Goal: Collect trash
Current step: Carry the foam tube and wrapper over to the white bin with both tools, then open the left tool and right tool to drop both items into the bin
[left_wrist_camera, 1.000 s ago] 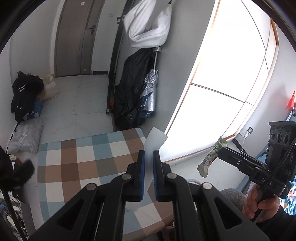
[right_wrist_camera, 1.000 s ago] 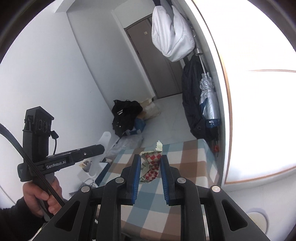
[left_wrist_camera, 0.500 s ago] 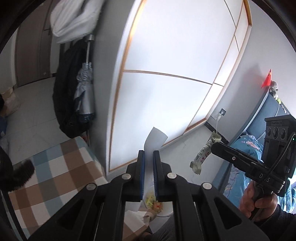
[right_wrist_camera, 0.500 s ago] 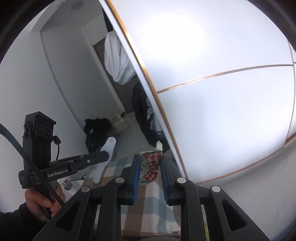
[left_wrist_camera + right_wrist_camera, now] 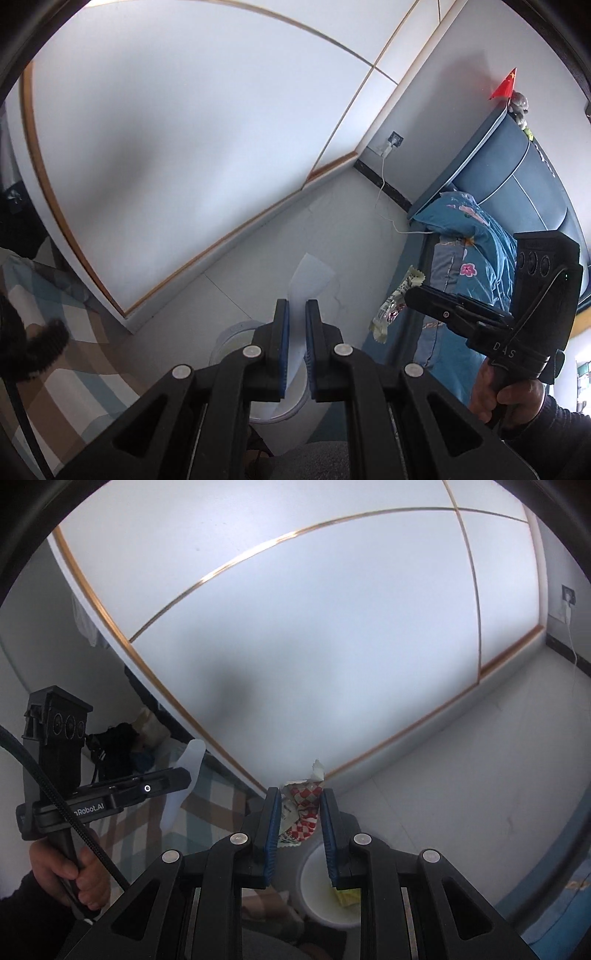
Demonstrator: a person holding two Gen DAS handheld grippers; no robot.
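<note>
The left gripper (image 5: 296, 314) pinches a white paper strip (image 5: 308, 277) rising toward 12 o'clock. The right gripper (image 5: 297, 805) clamps a red-checked wrapper (image 5: 303, 805). A white bin (image 5: 321, 890) sits below, at 6 o'clock, beside the checked blanket (image 5: 44, 369).

thin white paper slip (image 5: 309, 275), smooth, matt; crinkled red-checked glossy wrapper (image 5: 302, 805); round white plastic bin (image 5: 325, 893), smooth; checked woven cloth (image 5: 62, 373), soft, matt.

Pale floor (image 5: 461, 775) carries white bin (image 5: 314, 897); checked cloth (image 5: 48, 369) on table beside it
</note>
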